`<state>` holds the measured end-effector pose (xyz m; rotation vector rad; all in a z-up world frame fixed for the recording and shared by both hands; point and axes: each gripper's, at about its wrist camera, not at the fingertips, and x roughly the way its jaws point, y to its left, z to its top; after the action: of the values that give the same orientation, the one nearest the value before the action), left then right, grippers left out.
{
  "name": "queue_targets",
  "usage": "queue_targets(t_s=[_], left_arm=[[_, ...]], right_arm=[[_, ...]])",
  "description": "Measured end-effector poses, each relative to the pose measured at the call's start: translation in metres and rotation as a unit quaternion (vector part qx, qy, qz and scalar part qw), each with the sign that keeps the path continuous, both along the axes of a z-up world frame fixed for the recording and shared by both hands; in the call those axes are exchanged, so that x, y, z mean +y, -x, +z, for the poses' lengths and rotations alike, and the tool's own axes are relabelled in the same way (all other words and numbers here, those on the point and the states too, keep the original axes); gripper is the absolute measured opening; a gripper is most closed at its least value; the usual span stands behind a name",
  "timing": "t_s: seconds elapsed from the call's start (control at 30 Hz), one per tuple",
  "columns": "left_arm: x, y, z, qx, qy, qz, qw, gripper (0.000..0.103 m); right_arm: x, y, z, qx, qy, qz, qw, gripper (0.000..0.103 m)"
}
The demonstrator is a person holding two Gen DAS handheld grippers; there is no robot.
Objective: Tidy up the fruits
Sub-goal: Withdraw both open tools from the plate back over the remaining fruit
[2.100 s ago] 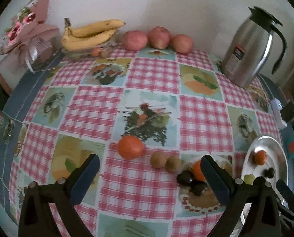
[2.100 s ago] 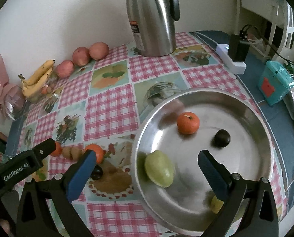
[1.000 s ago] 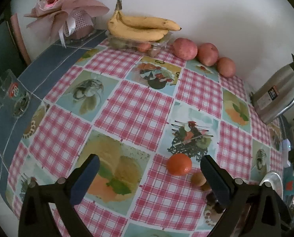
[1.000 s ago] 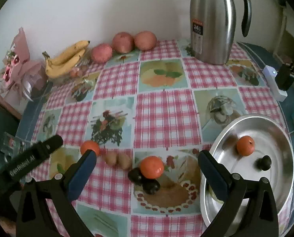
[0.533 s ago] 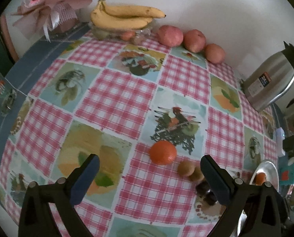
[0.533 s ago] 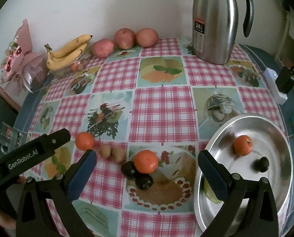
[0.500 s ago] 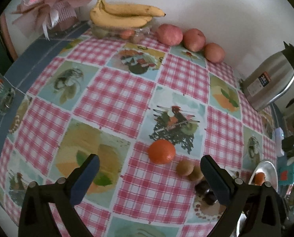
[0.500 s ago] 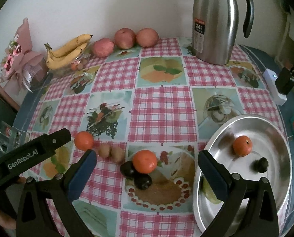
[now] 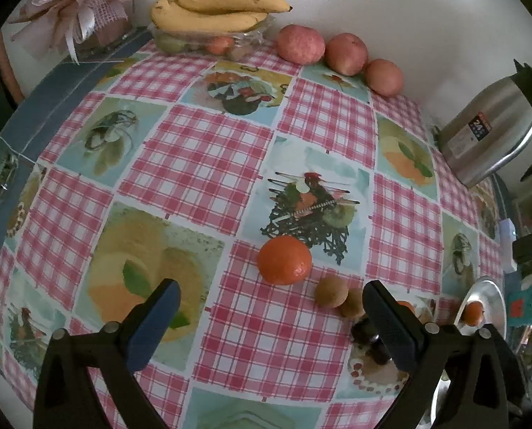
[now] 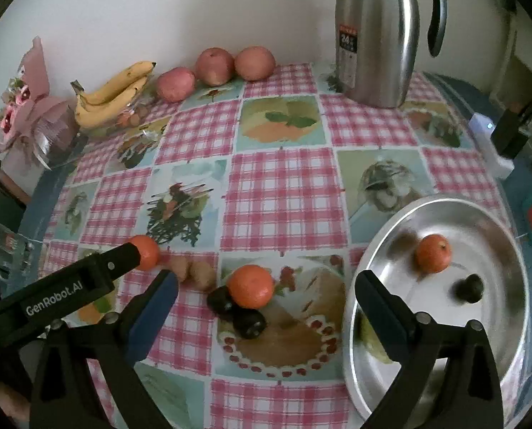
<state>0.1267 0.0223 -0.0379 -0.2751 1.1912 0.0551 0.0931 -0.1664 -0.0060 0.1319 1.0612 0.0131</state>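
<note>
Since a moment ago the left tongs (image 9: 271,316) have come a little closer to the orange (image 9: 284,259) on the bench (image 9: 201,157), and the right tongs (image 10: 262,307) have slid a bit nearer to the loose fruit. Both tongs are wide open and hold nothing. From the left camera, the orange sits just ahead of the gap between the blue pads, and two small brown fruits (image 9: 339,296) lie side by side just to its right. Next to those are two dark fruits (image 10: 235,309) that touch a second orange (image 10: 250,286); the right tongs hang above this little heap. At the right side of the bench is a shiny metal plate (image 10: 501,221). On it are a small orange (image 10: 432,253) and a dark fruit (image 10: 468,287), set apart from each other, and something green peeks out behind the right tong finger, too hidden to name. Far back by the wall, a bunch of bananas (image 9: 215,12) rests on a clear box, and three red apples (image 9: 337,55) stand in a row beside it. A tall steel jug (image 10: 376,35) stands at the back right, and a pink wrapped bunch of flowers (image 10: 30,114) lies at the back left corner
</note>
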Motion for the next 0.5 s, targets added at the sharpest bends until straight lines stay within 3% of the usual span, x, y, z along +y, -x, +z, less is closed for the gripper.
queue_targets(t_s=[0.13,0.5], left_arm=[[0.0019,-0.0001,0.0007,-0.001,-0.001,0.006,1.0000,0.103],[0.0064,-0.0003,-0.0055,0.010,0.016,0.020,0.9996,0.102]], right_arm=[[0.0012,0.0005,0.0040,-0.010,0.014,-0.003,1.000,0.100],[0.0051,0.0007,0.0016,-0.009,-0.029,0.027,0.999,0.098]])
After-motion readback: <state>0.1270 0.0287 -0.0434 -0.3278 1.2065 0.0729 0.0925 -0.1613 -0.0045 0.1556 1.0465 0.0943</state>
